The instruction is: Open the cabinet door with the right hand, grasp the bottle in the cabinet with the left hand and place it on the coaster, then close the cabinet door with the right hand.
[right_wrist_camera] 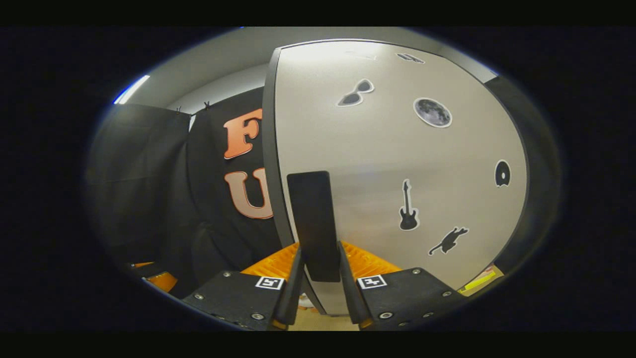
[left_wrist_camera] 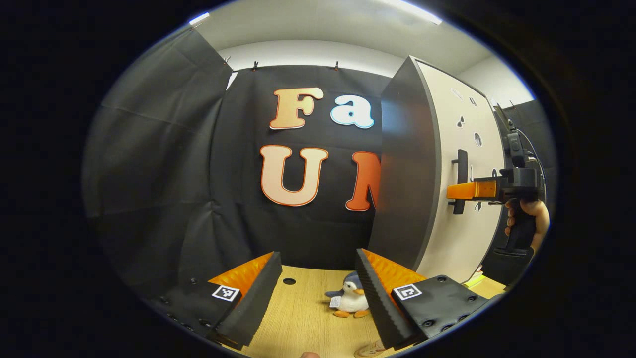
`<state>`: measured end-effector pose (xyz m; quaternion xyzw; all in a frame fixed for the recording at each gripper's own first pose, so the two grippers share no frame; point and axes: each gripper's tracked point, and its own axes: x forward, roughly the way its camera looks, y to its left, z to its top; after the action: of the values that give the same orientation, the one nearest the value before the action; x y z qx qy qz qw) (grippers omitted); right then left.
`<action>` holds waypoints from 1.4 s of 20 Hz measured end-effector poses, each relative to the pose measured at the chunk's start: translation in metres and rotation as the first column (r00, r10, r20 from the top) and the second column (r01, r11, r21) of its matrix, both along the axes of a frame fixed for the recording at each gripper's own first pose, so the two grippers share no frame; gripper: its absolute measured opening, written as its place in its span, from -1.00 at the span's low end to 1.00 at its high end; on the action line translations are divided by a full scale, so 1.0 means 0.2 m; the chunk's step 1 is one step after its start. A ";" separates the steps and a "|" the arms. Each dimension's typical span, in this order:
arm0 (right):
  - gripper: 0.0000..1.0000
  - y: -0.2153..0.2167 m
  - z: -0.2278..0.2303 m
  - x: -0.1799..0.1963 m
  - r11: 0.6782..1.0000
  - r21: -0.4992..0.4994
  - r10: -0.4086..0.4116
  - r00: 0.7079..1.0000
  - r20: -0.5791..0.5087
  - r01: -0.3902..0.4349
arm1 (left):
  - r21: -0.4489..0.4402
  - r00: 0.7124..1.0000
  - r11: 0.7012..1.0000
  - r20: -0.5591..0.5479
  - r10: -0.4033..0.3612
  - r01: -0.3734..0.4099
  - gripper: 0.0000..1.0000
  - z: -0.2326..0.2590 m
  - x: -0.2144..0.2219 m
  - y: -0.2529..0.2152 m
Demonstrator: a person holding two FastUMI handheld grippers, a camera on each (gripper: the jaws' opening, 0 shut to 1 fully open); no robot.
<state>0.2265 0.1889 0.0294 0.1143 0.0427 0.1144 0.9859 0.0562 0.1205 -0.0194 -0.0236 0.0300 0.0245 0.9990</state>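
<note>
Left gripper view: the left gripper (left_wrist_camera: 318, 293) sits at the bottom centre of the frame with its two fingers spread wide and nothing between them. Beyond the fingers lies the wooden table (left_wrist_camera: 303, 318), and on it, near the right finger, a small toy penguin (left_wrist_camera: 352, 300) stands upright. At the bottom edge, a rounded pale object is cut off by the frame; it cannot be identified. The cabinet (left_wrist_camera: 405, 179) fills the right half of the frame, its pale door (left_wrist_camera: 459, 199) facing right and lying against the cabinet front. At centre right the right gripper (left_wrist_camera: 459, 191), held by a hand (left_wrist_camera: 529, 223), reaches level to the dark door handle (left_wrist_camera: 461, 181), with its fingers at the handle.

Right gripper view: the right gripper (right_wrist_camera: 320, 271) is at the bottom centre, its fingers drawn narrow, one on each side of the lower end of the upright door handle (right_wrist_camera: 313, 223), pressing it. The door (right_wrist_camera: 397, 164) fills the centre and right of the frame and carries small dark stickers (right_wrist_camera: 408, 206).
</note>
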 end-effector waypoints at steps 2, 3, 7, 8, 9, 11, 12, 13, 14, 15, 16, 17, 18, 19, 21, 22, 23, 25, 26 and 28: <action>-0.06 0.03 0.01 -0.01 0.999 0.004 0.032 1.000 -0.001 -0.032 | 0.009 1.000 1.000 0.000 0.020 -0.020 0.93 0.01 -0.02 -0.02; 0.09 0.02 0.00 -0.03 0.999 -0.004 0.048 0.999 0.000 -0.048 | 0.008 1.000 1.000 0.000 0.028 -0.028 0.93 0.01 -0.03 -0.04; 0.63 -0.03 0.01 -0.14 0.997 -0.030 0.076 0.997 0.033 -0.075 | 0.008 0.998 0.998 -0.009 0.057 -0.057 0.97 0.02 -0.08 -0.13; 0.80 -0.05 0.01 -0.18 0.997 -0.025 0.080 0.996 0.044 -0.079 | 0.008 0.998 0.998 -0.010 0.060 -0.060 0.93 0.02 -0.10 -0.17; 0.82 -0.06 0.01 -0.22 0.996 -0.023 0.084 0.995 0.052 -0.083 | 0.008 0.998 0.998 -0.011 0.063 -0.063 0.93 0.02 -0.11 -0.20; 0.87 -0.11 0.02 -0.32 0.995 -0.035 0.092 0.994 0.058 -0.091 | 0.006 0.998 0.998 -0.012 0.069 -0.069 0.93 0.03 -0.15 -0.26; 0.87 -0.14 0.02 -0.38 0.995 -0.046 0.094 0.994 0.061 -0.091 | 0.006 0.997 0.997 -0.011 0.073 -0.073 0.93 0.03 -0.18 -0.29; 0.86 -0.18 0.02 -0.43 0.994 -0.060 0.094 0.993 0.064 -0.090 | 0.006 0.997 0.997 -0.008 0.078 -0.077 0.93 0.04 -0.20 -0.32; 0.87 -0.22 0.01 -0.48 0.993 -0.075 0.091 0.993 0.069 -0.086 | 0.006 0.997 0.997 -0.004 0.082 -0.082 0.97 0.06 -0.22 -0.35; 0.87 -0.26 0.01 -0.52 0.993 -0.090 0.090 0.993 0.075 -0.083 | 0.007 0.996 0.996 0.001 0.088 -0.088 0.97 0.07 -0.24 -0.38; 0.87 -0.30 0.01 -0.57 0.992 -0.103 0.085 0.993 0.079 -0.077 | 0.009 0.995 0.995 0.001 0.095 -0.095 0.97 0.06 -0.26 -0.41; 0.86 -0.34 0.00 -0.62 0.991 -0.115 0.081 0.993 0.082 -0.071 | 0.010 0.995 0.995 0.002 0.102 -0.102 0.93 0.07 -0.28 -0.44; 0.86 -0.38 0.00 -0.66 0.990 -0.128 0.077 0.993 0.087 -0.065 | 0.007 0.994 0.994 0.004 0.110 -0.110 0.93 0.08 -0.30 -0.46; 0.87 -0.42 0.00 -0.70 0.989 -0.140 0.070 0.993 0.091 -0.057 | 0.003 0.994 0.994 0.006 0.113 -0.113 0.97 0.09 -0.32 -0.49; 0.87 -0.51 -0.02 -0.77 0.986 -0.162 0.050 0.994 0.096 -0.034 | 0.005 0.992 0.993 0.015 0.122 -0.122 0.93 0.11 -0.35 -0.55; 0.87 -0.54 -0.02 -0.81 0.985 -0.172 0.044 0.994 0.101 -0.026 | 0.010 0.992 0.992 0.018 0.128 -0.129 0.93 0.12 -0.36 -0.57; 0.87 -0.57 -0.03 -0.83 0.983 -0.181 0.037 0.994 0.107 -0.017 | 0.013 0.991 0.991 0.021 0.131 -0.131 0.97 0.13 -0.37 -0.59; 0.87 -0.62 -0.05 -0.87 0.980 -0.197 0.026 0.994 0.107 -0.004 | 0.014 0.991 0.991 0.021 0.130 -0.131 0.93 0.13 -0.39 -0.65; 0.87 -0.64 -0.06 -0.89 0.979 -0.205 0.020 0.994 0.106 0.002 | 0.013 0.992 0.992 0.021 0.125 -0.125 0.97 0.13 -0.39 -0.67; 0.87 -0.68 -0.09 -0.92 0.977 -0.212 0.006 0.994 0.107 0.017 | 0.020 0.993 0.993 0.023 0.112 -0.113 0.89 0.14 -0.40 -0.71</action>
<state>0.0418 0.0538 0.0121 0.0018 0.0013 0.1122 0.9937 -0.0241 -0.0219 0.0091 -0.0149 0.0175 0.0807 0.9965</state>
